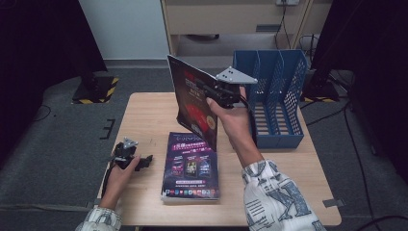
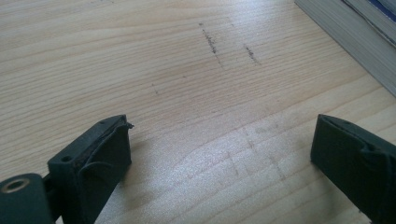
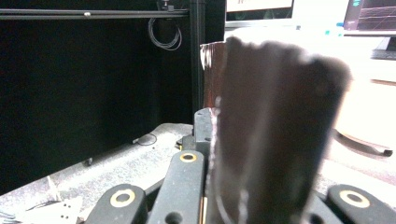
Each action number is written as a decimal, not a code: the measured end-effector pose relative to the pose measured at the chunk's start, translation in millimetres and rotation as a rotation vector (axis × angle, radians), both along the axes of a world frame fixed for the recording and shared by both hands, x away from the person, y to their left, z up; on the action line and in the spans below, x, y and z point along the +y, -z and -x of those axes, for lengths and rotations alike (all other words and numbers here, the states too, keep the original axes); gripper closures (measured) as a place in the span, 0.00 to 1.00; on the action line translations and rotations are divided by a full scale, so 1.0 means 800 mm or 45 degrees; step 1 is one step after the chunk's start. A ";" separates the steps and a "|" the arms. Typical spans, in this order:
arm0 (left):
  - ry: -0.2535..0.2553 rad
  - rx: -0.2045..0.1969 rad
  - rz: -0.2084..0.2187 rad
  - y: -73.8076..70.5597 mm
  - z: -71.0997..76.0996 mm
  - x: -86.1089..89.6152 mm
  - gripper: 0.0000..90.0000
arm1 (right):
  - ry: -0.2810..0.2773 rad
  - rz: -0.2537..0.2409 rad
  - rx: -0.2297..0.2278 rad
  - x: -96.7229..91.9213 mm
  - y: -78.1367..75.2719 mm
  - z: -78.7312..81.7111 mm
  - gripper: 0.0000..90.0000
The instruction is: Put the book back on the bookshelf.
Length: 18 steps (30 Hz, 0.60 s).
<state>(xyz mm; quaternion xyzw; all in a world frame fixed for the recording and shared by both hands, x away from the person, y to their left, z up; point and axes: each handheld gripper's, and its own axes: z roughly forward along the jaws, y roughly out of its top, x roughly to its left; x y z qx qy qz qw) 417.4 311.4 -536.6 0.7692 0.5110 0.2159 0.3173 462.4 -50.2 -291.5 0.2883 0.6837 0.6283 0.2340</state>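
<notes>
Holding a dark magazine (image 1: 195, 98) upright above the table (image 1: 144, 115), the right gripper (image 1: 211, 92) sits just right of centre in the high view, jaws clamped on the magazine's right edge. The magazine stands on end, slightly tilted, its cover facing the camera, its lower edge just over the top of the stack below. In the right gripper view the magazine (image 3: 275, 130) runs up the middle of the frame as a dark blurred slab between the black jaws, which are closed tight on it.

Stack of magazines (image 1: 191, 166) lies flat at lower centre of the high view, purple cover up, near the table's front edge. Its page edges show at the upper right corner of the left gripper view (image 2: 355, 42).

Left gripper (image 1: 144, 161) rests at lower left of the high view, on the table just left of the stack, held in the person's left hand (image 1: 118, 175). Left gripper view: jaws spread wide, nothing between them, bare scuffed wood under them, so open and not touching the stack.

Blue file rack (image 1: 279, 96) stands at the right of the table, just right of the right hand (image 1: 233, 120), compartments open to the top. Patterned sleeve (image 1: 274, 197) comes in at lower right.
</notes>
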 end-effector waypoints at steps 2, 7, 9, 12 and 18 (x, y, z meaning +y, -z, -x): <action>0.000 0.000 -0.001 0.000 0.000 0.000 0.04 | 0.008 0.003 0.001 -0.002 -0.002 0.000 0.97; -0.002 0.000 0.004 0.001 0.000 -0.002 0.03 | 0.029 -0.001 0.012 -0.006 -0.007 -0.003 0.97; 0.000 0.002 0.003 0.001 0.000 -0.003 0.03 | 0.041 -0.011 0.014 -0.008 -0.009 -0.004 0.97; 0.002 0.004 0.000 0.000 0.001 -0.003 0.02 | 0.053 -0.021 0.014 -0.012 -0.014 -0.005 0.97; 0.001 0.005 0.000 0.000 0.000 -0.004 0.02 | 0.078 -0.025 0.014 -0.020 -0.023 -0.004 0.97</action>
